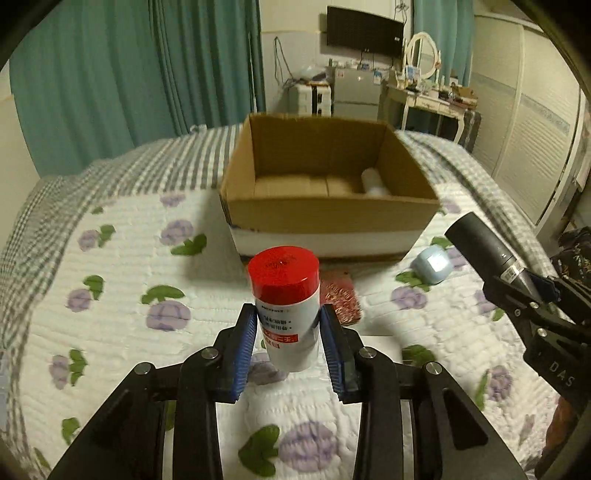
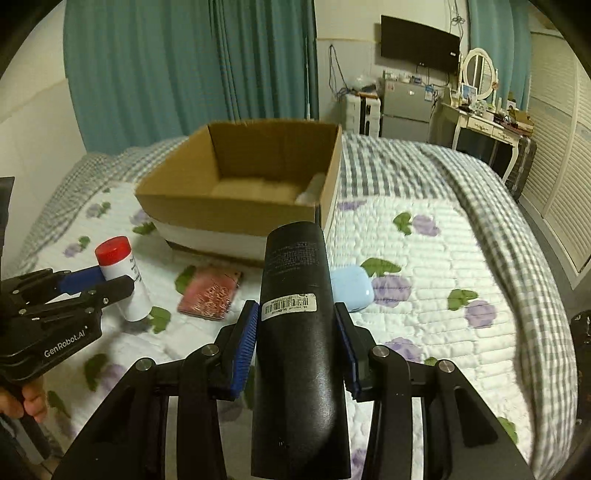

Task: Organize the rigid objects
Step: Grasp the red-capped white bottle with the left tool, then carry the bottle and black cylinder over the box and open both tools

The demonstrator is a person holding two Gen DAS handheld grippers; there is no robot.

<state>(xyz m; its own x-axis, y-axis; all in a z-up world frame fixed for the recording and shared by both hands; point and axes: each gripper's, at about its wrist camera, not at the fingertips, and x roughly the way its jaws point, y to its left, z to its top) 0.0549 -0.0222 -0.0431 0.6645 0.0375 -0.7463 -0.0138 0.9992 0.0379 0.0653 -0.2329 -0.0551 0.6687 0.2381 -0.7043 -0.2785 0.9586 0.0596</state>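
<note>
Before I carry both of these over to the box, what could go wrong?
The left gripper pinches the red-capped white bottle low on its body, so it may tip. The right gripper holds the long black cylinder near mid-length; it could swing or clip the cardboard box rim. A white object already lies in the box's right corner, so drop away from it.

Teal curtains (image 1: pixel 110 74), wall TV (image 1: pixel 364 31), small fridge (image 2: pixel 404 107), dressing table (image 2: pixel 484 122).

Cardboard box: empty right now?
No, a white cylindrical item already lies in the far right corner of the cardboard box.
</note>
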